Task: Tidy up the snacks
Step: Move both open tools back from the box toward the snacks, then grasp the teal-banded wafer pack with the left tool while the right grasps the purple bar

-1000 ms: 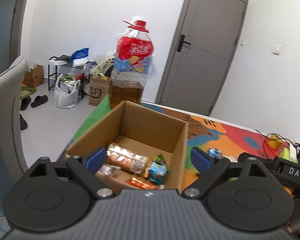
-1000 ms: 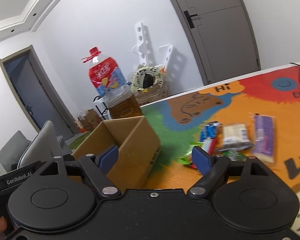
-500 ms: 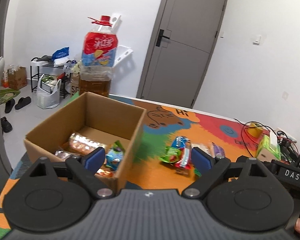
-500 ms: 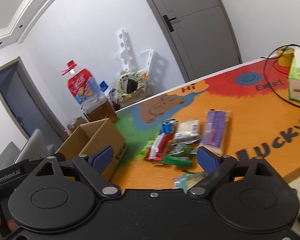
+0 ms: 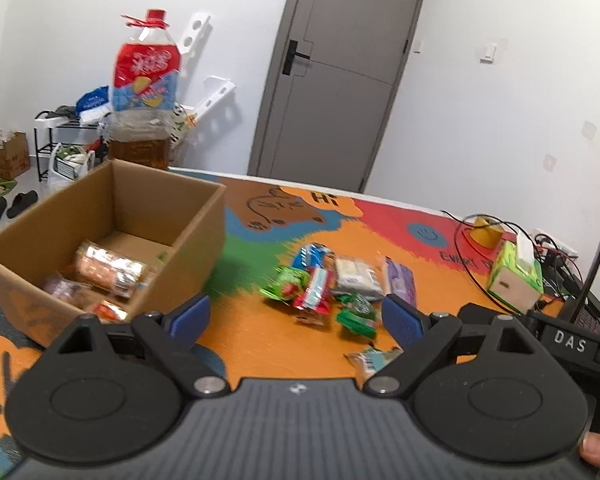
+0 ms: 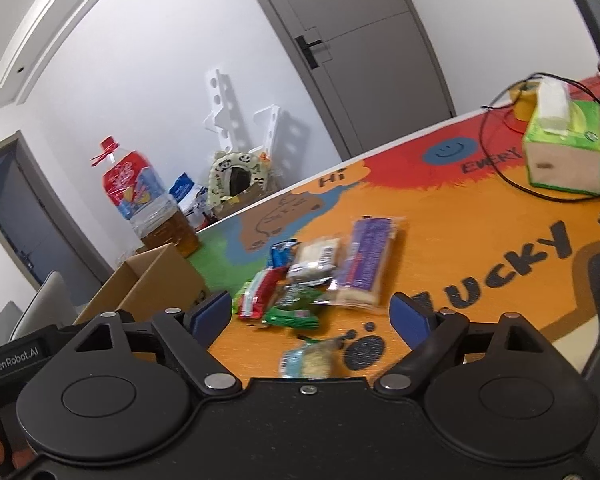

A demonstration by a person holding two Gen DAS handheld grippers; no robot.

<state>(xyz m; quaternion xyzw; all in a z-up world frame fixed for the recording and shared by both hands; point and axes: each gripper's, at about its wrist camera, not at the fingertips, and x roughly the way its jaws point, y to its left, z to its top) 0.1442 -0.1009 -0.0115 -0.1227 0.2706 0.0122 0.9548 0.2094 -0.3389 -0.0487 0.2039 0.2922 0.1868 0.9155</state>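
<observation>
Both grippers, left gripper and right gripper, swing off the cardboard box wide and empty, now facing the snack pile ahead for another pick.

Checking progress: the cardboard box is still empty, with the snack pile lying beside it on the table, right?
Not empty. The left wrist view shows the cardboard box already holding a few packets. The snack pile does lie beside it on the table.
</observation>
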